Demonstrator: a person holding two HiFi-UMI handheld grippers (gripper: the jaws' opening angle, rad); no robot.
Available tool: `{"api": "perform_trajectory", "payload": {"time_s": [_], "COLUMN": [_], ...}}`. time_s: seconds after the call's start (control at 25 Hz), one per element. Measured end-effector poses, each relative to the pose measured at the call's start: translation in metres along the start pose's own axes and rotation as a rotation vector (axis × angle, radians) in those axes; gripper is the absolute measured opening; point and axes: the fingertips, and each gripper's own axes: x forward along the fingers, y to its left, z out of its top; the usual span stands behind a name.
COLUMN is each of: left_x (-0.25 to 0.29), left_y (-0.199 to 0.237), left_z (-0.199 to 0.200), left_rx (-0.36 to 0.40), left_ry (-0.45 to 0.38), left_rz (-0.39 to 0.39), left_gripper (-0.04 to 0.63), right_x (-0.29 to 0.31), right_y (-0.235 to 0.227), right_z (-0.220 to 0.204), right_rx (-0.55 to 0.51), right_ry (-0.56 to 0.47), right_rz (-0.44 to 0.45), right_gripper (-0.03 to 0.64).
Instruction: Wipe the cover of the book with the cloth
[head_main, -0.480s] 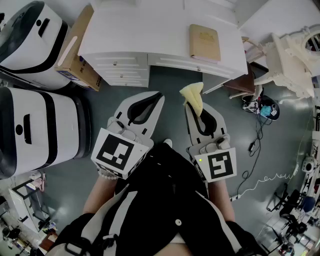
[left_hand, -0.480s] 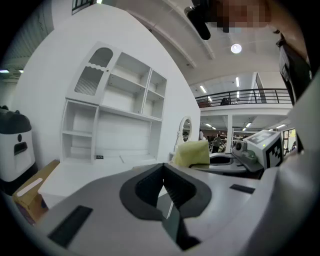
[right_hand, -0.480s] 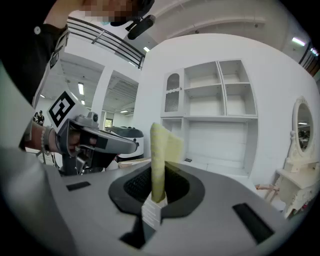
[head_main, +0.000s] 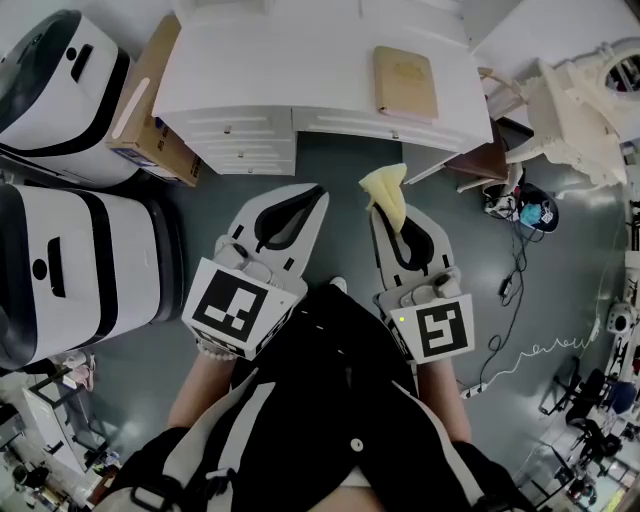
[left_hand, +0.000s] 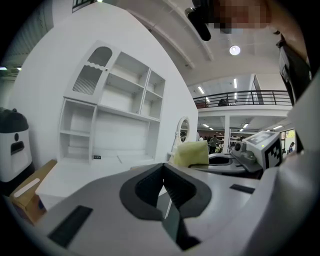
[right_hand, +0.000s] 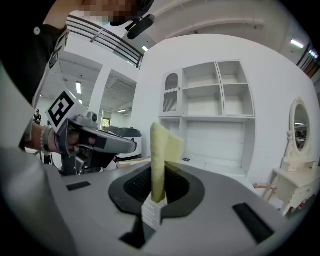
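Observation:
A tan book lies flat near the right front edge of the white desk. My right gripper is shut on a folded yellow cloth, which sticks up past the jaw tips over the floor, short of the desk. In the right gripper view the yellow cloth stands upright between the jaws. My left gripper is shut and holds nothing, level with the right one. The left gripper shows its jaws pressed together, with the yellow cloth just beyond to the right.
Drawers sit under the desk's left side. A cardboard box leans at the desk's left. Two large white-and-black machines stand at left. A brown stool, a white ornate chair and cables are at right.
The head view has shifted slightly, so the desk and book sit a little lower and to the left. Both grippers keep their poses and the cloth stays gripped.

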Motion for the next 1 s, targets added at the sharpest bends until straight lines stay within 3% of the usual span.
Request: {"api": "perform_trajectory", "payload": {"time_s": [0.64,1.0], "left_x": [-0.012,0.012], "left_y": [0.005,-0.004], "left_z": [-0.004,-0.002], "left_rx": [0.036,0.037], "left_ry": [0.008,0.001], "left_rz": [-0.111,-0.147], "left_gripper": [0.002,0.002], "right_x": [-0.006,-0.014], "right_y": [0.012,-0.009], "right_z": [-0.006,-0.01], "right_rx": [0.052,0.042], "right_ry": [-0.031,-0.028], "right_rz": [-0.125,-0.161], "right_gripper": [0.035,0.034]}}
